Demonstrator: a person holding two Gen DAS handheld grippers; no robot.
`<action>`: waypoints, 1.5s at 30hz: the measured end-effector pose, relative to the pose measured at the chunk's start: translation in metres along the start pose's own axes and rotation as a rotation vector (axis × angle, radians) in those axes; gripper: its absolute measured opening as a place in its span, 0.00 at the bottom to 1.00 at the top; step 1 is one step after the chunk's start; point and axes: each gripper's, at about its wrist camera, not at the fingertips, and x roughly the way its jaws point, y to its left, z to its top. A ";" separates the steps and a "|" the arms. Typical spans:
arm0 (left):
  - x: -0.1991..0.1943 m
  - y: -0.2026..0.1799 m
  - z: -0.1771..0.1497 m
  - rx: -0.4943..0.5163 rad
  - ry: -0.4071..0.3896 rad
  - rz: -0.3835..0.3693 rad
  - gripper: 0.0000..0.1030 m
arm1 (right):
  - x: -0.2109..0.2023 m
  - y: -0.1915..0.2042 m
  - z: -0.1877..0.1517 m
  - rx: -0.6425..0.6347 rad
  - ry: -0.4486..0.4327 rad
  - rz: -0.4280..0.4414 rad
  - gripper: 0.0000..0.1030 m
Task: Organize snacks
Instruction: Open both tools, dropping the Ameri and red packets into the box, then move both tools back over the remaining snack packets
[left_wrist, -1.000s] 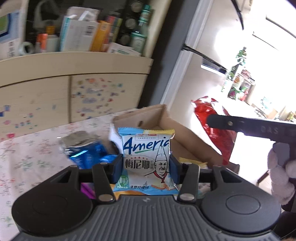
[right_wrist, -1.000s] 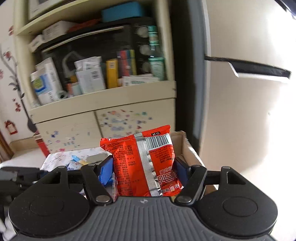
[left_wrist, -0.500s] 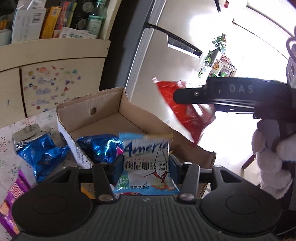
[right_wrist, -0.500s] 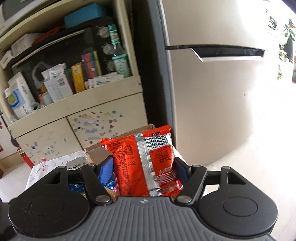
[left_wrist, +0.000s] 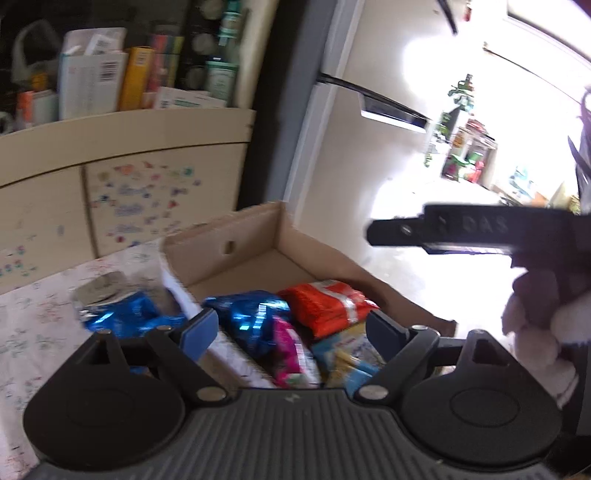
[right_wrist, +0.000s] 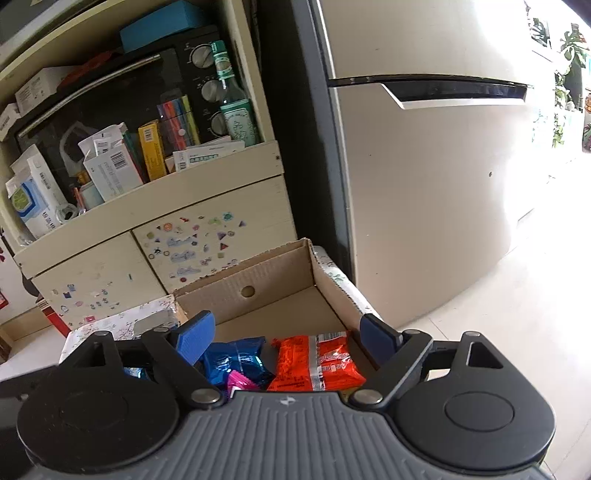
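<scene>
An open cardboard box (left_wrist: 255, 236) (right_wrist: 280, 277) sits on the flowered tablecloth (left_wrist: 33, 325). Inside it lie a red packet (left_wrist: 328, 306) (right_wrist: 317, 363), a blue foil packet (left_wrist: 251, 317) (right_wrist: 236, 360), a pink packet (left_wrist: 291, 354) (right_wrist: 240, 382) and the light blue and yellow packet (left_wrist: 351, 360). My left gripper (left_wrist: 291, 328) hovers over the box with its jaws opening and nothing gripped. Above the red packet, my right gripper (right_wrist: 288, 336) also has its jaws opening and holds nothing. Its black finger (left_wrist: 406, 230) shows at the right of the left wrist view, held by a hand in a fuzzy sleeve (left_wrist: 535, 317).
Another blue foil packet (left_wrist: 122, 317) lies on the tablecloth left of the box. Behind stands a cream cabinet (right_wrist: 155, 206) with cartons, a bottle (right_wrist: 236, 110) and an oven. A fridge (right_wrist: 424, 184) stands to the right, with bright floor beyond.
Both grippers have let go. The light blue packet has dropped from the left gripper and the red packet from the right, and both now lie in the box.
</scene>
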 end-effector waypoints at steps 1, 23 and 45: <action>-0.003 0.004 0.002 -0.010 -0.001 0.018 0.85 | 0.001 0.001 0.000 -0.001 0.004 0.007 0.87; -0.061 0.100 -0.008 -0.222 0.001 0.275 0.90 | 0.006 0.053 -0.016 -0.154 0.058 0.214 0.88; -0.002 0.111 -0.060 0.073 0.207 0.244 0.90 | 0.038 0.091 -0.030 -0.087 0.272 0.398 0.88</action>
